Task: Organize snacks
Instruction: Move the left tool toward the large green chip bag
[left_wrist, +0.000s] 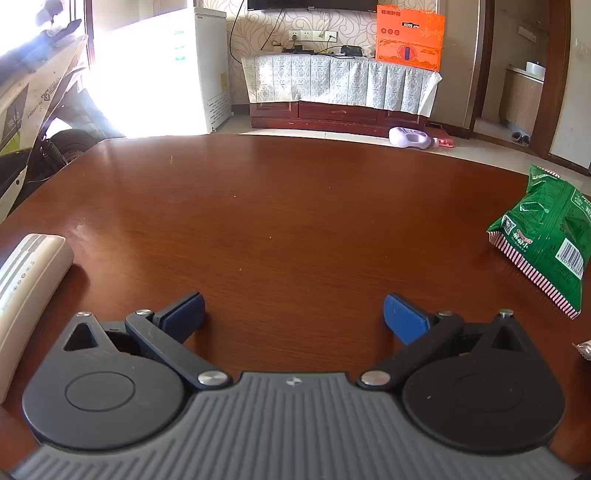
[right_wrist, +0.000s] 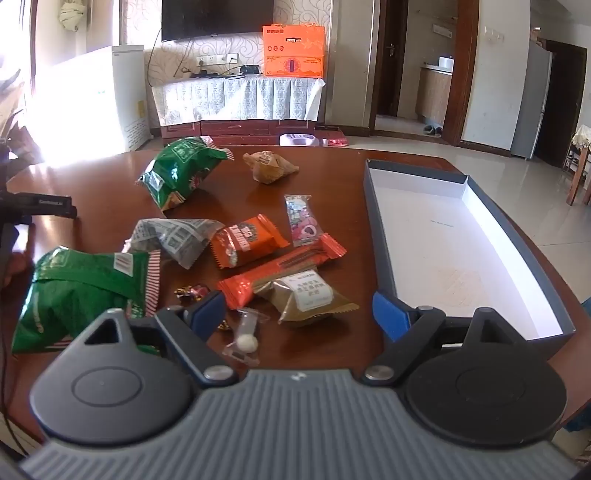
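blue-padded jaws of the right gripper (right_wrist: 299, 314) stand apart and empty above a clear-wrapped white candy (right_wrist: 246, 341) and an olive packet (right_wrist: 308, 295). the left gripper (left_wrist: 293, 314) gapes over bare table (left_wrist: 295, 206). farther off, orange wrappers (right_wrist: 248, 240) overlap beside the empty box (right_wrist: 458, 251); green bags (right_wrist: 183, 168) lie beyond. closing on the pile could pinch two wrappers together or slip off crinkly film.

Both the left gripper (left_wrist: 293, 314) and the right gripper (right_wrist: 299, 310) have a grey ribbed body, black round discs, silver screws and blue fingers (left_wrist: 404, 318).
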